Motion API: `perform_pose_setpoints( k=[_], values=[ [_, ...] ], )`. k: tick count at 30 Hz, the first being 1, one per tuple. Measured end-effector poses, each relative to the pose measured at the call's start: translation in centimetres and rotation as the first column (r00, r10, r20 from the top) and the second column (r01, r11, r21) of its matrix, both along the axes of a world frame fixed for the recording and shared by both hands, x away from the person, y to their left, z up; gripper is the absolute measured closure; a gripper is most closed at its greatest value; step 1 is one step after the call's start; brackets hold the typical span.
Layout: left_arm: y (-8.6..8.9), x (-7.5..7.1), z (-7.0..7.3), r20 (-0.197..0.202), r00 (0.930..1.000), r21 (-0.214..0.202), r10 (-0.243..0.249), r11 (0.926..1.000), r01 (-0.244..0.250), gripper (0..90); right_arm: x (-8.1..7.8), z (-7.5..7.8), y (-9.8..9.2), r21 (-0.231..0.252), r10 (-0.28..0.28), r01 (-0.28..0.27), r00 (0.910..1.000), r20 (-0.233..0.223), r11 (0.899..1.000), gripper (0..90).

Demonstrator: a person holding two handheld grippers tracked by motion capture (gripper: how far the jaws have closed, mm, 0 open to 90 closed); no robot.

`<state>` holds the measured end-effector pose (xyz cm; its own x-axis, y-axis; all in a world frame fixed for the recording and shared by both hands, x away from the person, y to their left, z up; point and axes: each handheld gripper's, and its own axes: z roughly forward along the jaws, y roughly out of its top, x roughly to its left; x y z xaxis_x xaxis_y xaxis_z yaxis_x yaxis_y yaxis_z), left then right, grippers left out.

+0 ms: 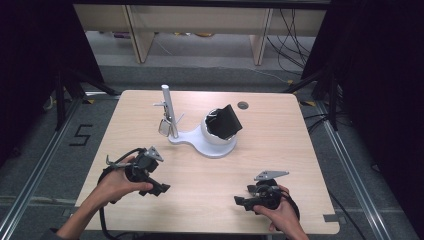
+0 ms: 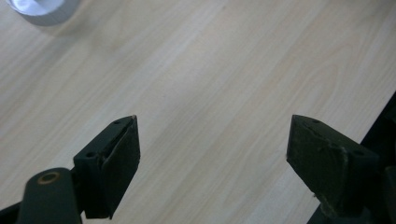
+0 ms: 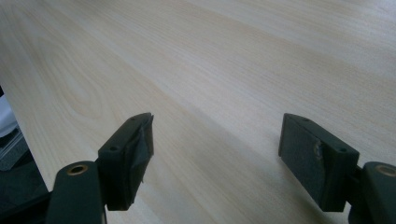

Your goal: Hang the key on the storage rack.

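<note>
One tabletop carried one white stand with one upright post, near the frame's middle. One black object sat in its bowl. Two tools appeared: the left tool lower left, the right tool lower right.

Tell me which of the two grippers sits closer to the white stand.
The left gripper, low on the table's left side, is closer to the white stand; the right gripper sits nearer the front edge, farther away.

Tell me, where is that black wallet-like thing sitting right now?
In the high view the black wallet-like thing sits tilted in the white bowl-shaped holder near the table's middle, right of the upright post.
</note>
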<state>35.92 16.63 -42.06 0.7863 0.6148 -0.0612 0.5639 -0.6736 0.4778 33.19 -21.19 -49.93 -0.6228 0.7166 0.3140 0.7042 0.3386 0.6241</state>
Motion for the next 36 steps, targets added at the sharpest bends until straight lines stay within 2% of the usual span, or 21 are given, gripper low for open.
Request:
perform_pose_setpoints(
  k=[2, 6, 9, 11, 12, 15, 16, 20, 21, 22, 23, 24, 26, 27, 28, 30, 31, 32, 33, 34, 36],
  values=[
    [0.1, -0.2, -0.7, 0.002, 1.0, -0.005, 0.009, 0.9999, -0.009, 17.4, 0.0, 0.0, 0.0, -0.003, 0.002, -0.002, 0.9999, 0.016, 1.0, 27.6],
    [0.2, -0.8, -1.8, 0.034, 0.9994, -0.015, 0.009, 0.9998, -0.008, 17.2, -0.1, 0.0, 0.1, 0.001, -0.008, 0.008, 1.0, 0.003, 1.0, 27.6],
    [0.3, -1.1, -2.3, 0.059, 0.9982, -0.006, -0.01, 0.9999, 0.01, 17.2, 0.0, 0.0, 0.0, -0.006, 0.0, 0.0, 1.0, 0.007, 1.0, 27.5],
    [0.4, -1.4, -2.5, 0.062, 0.998, -0.02, -0.007, 0.9998, 0.008, 17.1, -0.1, 0.0, 0.1, 0.013, -0.003, 0.003, 1.0, -0.005, 1.0, 27.6],
    [0.3, -1.5, -2.7, 0.067, 0.9977, -0.035, 0.007, 0.9994, -0.005, 17.1, 0.0, -0.1, 0.1, 0.013, 0.01, -0.01, 0.9999, 0.003, 1.0, 27.5],
    [0.4, -1.9, -3.2, 0.083, 0.9965, -0.045, -0.005, 0.999, 0.009, 16.9, 0.0, -0.1, 0.1, 0.009, 0.007, -0.007, 1.0, 0.006, 1.0, 27.5],
    [0.3, -2.1, -3.4, 0.101, 0.9949, -0.052, -0.001, 0.9986, 0.006, 16.9, 0.0, -0.1, 0.1, 0.01, 0.007, -0.007, 1.0, 0.006, 1.0, 27.5],
    [0.4, -2.5, -4.3, 0.107, 0.9943, -0.08, -0.007, 0.9966, 0.016, 16.9, 0.0, -0.1, 0.1, 0.008, 0.008, -0.008, 0.9999, 0.008, 1.0, 27.5],
    [0.4, -2.6, -4.5, 0.11, 0.9939, -0.09, -0.002, 0.9959, 0.012, 16.9, -0.1, 0.0, 0.1, 0.014, 0.002, -0.002, 1.0, -0.007, 1.0, 27.5],
    [0.5, -2.7, -4.8, 0.111, 0.9936, -0.103, 0.019, 0.9946, -0.007, 16.9, 0.0, 0.0, 0.0, -0.005, 0.015, -0.015, 0.9997, 0.017, 1.0, 27.5],
    [0.7, -2.6, -5.0, 0.114, 0.9935, -0.098, 0.002, 0.9952, 0.009, 16.9, 0.0, 0.0, 0.1, -0.002, 0.011, -0.011, 0.9999, 0.008, 1.0, 27.5],
    [0.7, -2.6, -5.4, 0.116, 0.993, -0.104, 0.024, 0.9946, -0.012, 16.9, 0.0, 0.0, 0.1, -0.001, 0.012, -0.012, 0.9999, 0.009, 1.0, 27.5],
    [1.0, -2.8, -5.7, 0.11, 0.9935, -0.103, 0.028, 0.9945, -0.017, 16.9, -0.1, 0.0, 0.1, 0.0, -0.002, 0.002, 1.0, -0.006, 1.0, 27.5],
    [1.0, -2.8, -6.0, 0.121, 0.9917, -0.114, 0.042, 0.993, -0.028, 16.9, 0.0, 0.0, 0.1, -0.005, 0.004, -0.004, 1.0, 0.005, 1.0, 27.5],
    [1.2, -3.0, -6.1, 0.109, 0.9932, -0.12, 0.042, 0.9923, -0.029, 16.9, -0.1, 0.0, 0.1, -0.004, 0.005, -0.005, 1.0, 0.003, 1.0, 27.4],
    [1.4, -3.1, -6.5, 0.11, 0.993, -0.128, 0.043, 0.9914, -0.028, 16.9, -0.1, 0.0, 0.2, 0.008, 0.003, -0.003, 0.9999, -0.01, 1.0, 27.0],
    [1.5, -3.3, -6.8, 0.116, 0.9907, -0.146, 0.071, 0.9879, -0.053, 17.0, -0.1, 0.0, 0.1, -0.005, 0.007, -0.007, 1.0, -0.002, 1.0, 26.9],
    [1.6, -3.4, -7.0, 0.116, 0.9906, -0.148, 0.073, 0.9874, -0.055, 17.0, -0.2, 0.1, 0.2, 0.001, 0.003, -0.003, 0.9999, -0.011, 1.0, 26.7],
    [1.8, -3.5, -7.1, 0.125, 0.9898, -0.147, 0.067, 0.988, -0.049, 17.0, 0.0, 0.0, 0.2, -0.004, 0.015, -0.015, 0.9998, 0.011, 1.0, 26.5],
    [1.7, -3.8, -7.3, 0.125, 0.9872, -0.166, 0.098, 0.9831, -0.077, 17.0, 0.0, 0.0, 0.1, -0.002, 0.016, -0.016, 0.9998, 0.012, 1.0, 26.4],
    [1.7, -4.1, -7.6, 0.141, 0.9839, -0.163, 0.11, 0.9828, -0.086, 17.0, 0.0, 0.0, 0.1, -0.004, 0.02, -0.02, 0.9997, 0.011, 1.0, 25.9]
  ],
)
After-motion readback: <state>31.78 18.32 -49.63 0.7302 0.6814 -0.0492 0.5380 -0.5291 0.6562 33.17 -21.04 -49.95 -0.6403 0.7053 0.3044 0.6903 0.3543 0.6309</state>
